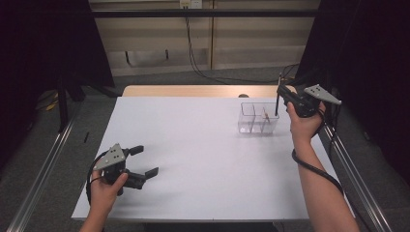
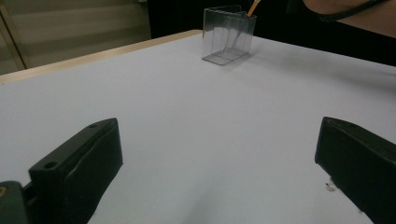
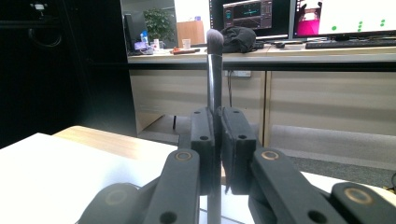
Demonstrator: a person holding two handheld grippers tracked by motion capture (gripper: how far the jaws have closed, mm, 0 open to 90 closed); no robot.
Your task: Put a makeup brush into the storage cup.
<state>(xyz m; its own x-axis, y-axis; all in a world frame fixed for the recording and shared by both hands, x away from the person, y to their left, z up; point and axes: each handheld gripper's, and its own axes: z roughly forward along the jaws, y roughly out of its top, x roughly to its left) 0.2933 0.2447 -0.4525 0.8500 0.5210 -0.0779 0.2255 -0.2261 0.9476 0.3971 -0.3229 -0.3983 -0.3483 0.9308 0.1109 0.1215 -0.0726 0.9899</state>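
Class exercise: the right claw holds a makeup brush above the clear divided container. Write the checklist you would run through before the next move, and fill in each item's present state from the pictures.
1. Right claw clamped on the makeup brush: ok, the jaws are shut on the handle.
2. Brush upright: ok, bristles point up in the right gripper view.
3. Clear divided container standing upright on the white table: ok.
4. Free compartment for the brush: cannot tell; one holds a thin orange-tipped stick, the others look empty.
5. Brush lined up over a compartment: cannot tell; the handle's lower end sits by the container's right side.
6. Left claw out of the way: ok, open, at the table's near left.
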